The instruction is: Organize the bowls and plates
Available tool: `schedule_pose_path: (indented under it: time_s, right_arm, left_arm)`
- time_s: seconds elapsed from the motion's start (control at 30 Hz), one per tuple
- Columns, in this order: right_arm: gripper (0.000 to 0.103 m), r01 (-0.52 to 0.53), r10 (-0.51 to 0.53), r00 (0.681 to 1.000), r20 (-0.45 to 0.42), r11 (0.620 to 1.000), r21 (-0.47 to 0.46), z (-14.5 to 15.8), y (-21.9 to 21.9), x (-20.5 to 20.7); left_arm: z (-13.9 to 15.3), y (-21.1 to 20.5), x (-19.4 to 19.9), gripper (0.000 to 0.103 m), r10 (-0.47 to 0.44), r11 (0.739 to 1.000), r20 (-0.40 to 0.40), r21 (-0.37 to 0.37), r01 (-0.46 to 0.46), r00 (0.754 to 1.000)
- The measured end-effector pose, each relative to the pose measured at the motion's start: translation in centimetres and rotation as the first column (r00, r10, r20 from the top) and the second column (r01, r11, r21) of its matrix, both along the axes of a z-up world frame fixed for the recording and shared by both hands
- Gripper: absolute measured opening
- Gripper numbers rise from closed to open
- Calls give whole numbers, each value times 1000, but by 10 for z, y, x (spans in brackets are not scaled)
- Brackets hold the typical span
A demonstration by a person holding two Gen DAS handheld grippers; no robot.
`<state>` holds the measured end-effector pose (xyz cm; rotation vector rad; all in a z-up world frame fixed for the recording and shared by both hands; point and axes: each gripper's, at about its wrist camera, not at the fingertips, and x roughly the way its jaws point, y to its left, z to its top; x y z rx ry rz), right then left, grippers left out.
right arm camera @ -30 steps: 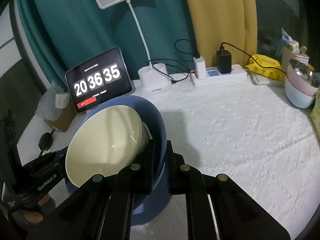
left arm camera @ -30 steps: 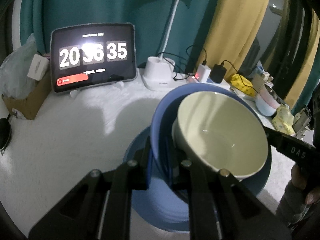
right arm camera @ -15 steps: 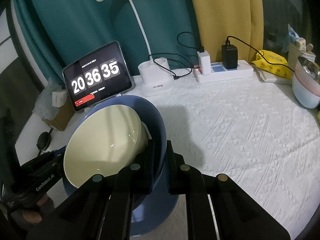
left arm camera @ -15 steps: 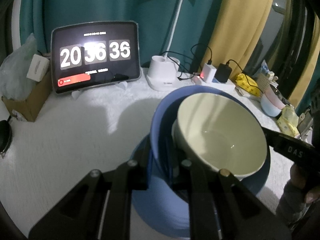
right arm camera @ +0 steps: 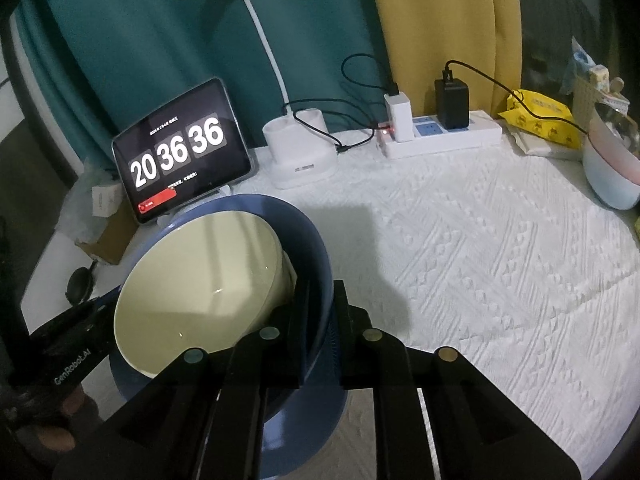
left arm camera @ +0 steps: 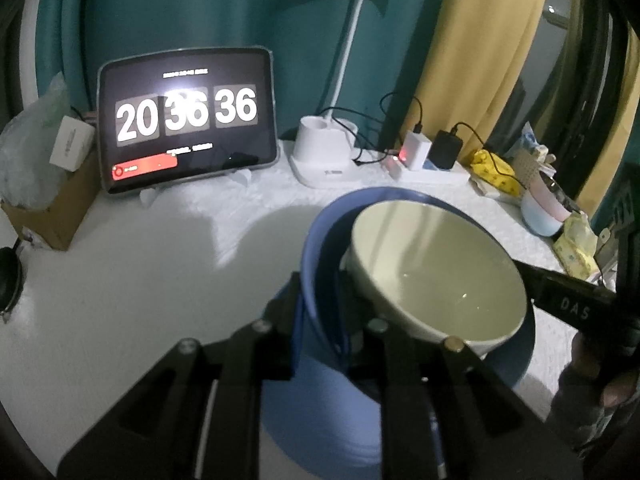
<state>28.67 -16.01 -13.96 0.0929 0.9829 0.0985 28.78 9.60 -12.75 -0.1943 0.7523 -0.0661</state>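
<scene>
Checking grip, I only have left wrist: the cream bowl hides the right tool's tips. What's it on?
Observer: Right tool straddles the blue bowl's wall, one finger inside, one outside; its jaws are opening.
Operator: Touching the cream bowl?
Observer: Inner finger sits close beside the cream bowl; contact unclear.
Operator: Room on that side?
Observer: Bare tablecloth from the bowl back to the power strip.
</scene>
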Motion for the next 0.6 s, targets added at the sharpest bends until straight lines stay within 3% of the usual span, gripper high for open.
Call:
schedule_pose_path:
  time_s: [0.37, 0.6]
  right_arm:
    - [14, -10, 10, 1000, 0, 1000, -25, 0, 1, 3]
    - [28, 3, -2, 1000, 13, 997, -73, 1, 1, 0]
  left_arm:
    - [0, -1, 0, 17, 14, 1000, -1, 22, -14, 1000]
    - [1, -2, -3, 19, 23, 999, 1, 37, -23, 1000]
